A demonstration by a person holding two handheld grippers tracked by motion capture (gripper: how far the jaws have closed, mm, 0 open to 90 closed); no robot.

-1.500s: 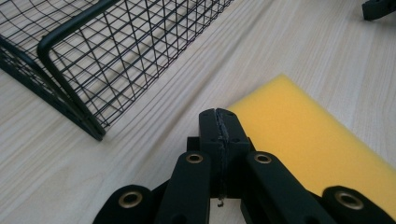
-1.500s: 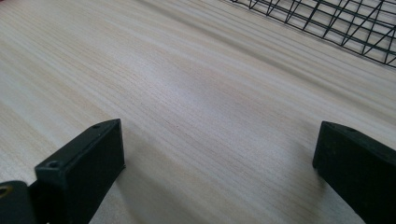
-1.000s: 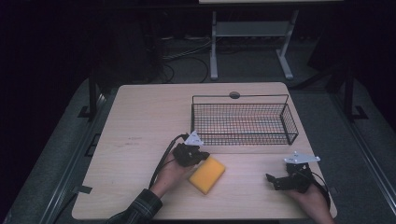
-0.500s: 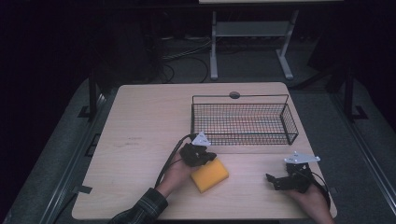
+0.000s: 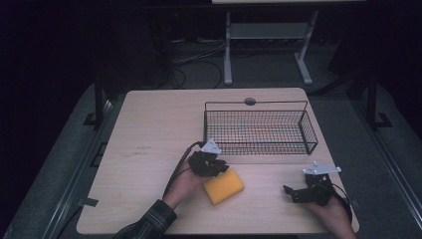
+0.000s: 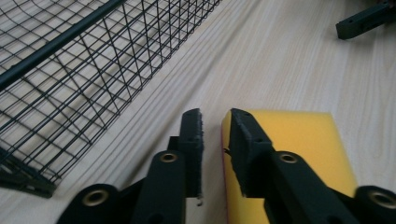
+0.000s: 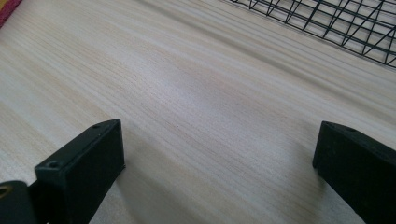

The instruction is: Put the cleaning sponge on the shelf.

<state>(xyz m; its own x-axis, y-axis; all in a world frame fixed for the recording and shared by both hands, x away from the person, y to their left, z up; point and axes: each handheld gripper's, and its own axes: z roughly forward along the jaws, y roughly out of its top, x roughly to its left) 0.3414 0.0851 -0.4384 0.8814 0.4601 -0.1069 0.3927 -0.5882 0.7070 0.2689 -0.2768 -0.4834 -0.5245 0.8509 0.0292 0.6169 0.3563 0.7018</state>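
A yellow sponge (image 5: 224,186) with a thin pink underside lies flat on the table, front of centre. My left gripper (image 5: 215,167) rests at the sponge's far left corner. In the left gripper view the jaws stand almost together with a narrow slit (image 6: 212,140). One jaw lies over the edge of the sponge (image 6: 299,149) and the other is on bare wood, with nothing clamped. My right gripper (image 5: 292,194) sits at the front right, pointing left, wide open (image 7: 219,158) over bare wood.
A black wire basket (image 5: 256,103) stands behind both grippers, right of centre, and looks empty; its mesh wall (image 6: 70,70) is close to the left jaws. The table's (image 5: 149,129) left half is bare wood. The front edge lies just behind the hands.
My left gripper has edged a little right, onto the sponge's corner. The sponge and the right gripper have stayed put.
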